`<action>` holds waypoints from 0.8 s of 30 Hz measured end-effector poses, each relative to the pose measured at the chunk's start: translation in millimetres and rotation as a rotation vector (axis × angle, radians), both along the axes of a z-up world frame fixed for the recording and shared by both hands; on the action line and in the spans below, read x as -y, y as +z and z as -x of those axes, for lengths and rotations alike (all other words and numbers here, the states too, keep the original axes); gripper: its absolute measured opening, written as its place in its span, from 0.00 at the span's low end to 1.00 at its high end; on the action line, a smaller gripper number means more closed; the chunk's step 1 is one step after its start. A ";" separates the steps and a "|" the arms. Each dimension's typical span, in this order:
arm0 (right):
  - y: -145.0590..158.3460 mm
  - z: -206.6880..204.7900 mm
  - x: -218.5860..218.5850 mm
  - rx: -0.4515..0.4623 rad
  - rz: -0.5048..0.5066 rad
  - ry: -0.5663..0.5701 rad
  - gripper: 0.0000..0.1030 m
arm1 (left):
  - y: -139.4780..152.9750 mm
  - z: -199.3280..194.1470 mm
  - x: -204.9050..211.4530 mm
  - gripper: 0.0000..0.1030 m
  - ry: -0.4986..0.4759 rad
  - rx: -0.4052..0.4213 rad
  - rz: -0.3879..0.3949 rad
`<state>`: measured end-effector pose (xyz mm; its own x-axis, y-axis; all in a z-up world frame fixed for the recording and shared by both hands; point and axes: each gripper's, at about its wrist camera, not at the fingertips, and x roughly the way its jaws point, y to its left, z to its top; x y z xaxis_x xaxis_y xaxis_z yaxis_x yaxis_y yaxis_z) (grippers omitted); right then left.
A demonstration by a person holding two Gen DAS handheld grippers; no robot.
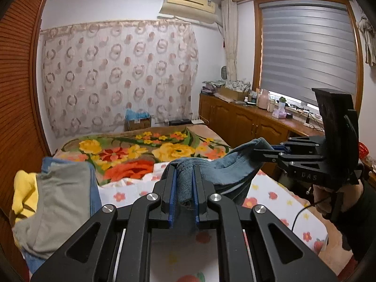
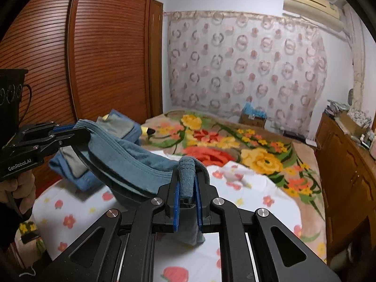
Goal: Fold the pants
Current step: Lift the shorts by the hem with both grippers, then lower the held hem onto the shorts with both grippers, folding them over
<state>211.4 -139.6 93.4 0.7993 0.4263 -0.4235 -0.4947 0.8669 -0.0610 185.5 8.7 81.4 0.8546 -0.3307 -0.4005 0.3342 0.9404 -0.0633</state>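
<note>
Both grippers, left gripper (image 1: 184, 181) and right gripper (image 2: 188, 183), have jaws clamped on the soft, light blue pants (image 1: 225, 164), probably best held at the waistband edge, sagging between them.

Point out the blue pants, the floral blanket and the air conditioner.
blue pants (image 1: 229, 164), left wrist view, the stretched fabric between both grippers.
floral blanket (image 1: 174, 151), left wrist view, a yellow flower.
air conditioner (image 1: 188, 3), left wrist view, its front panel.
</note>
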 end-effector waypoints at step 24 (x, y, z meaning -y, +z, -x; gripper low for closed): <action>-17.8 74.1 20.1 -0.126 -0.004 0.025 0.11 | -43.3 82.2 15.8 0.13 -0.031 -0.137 -0.009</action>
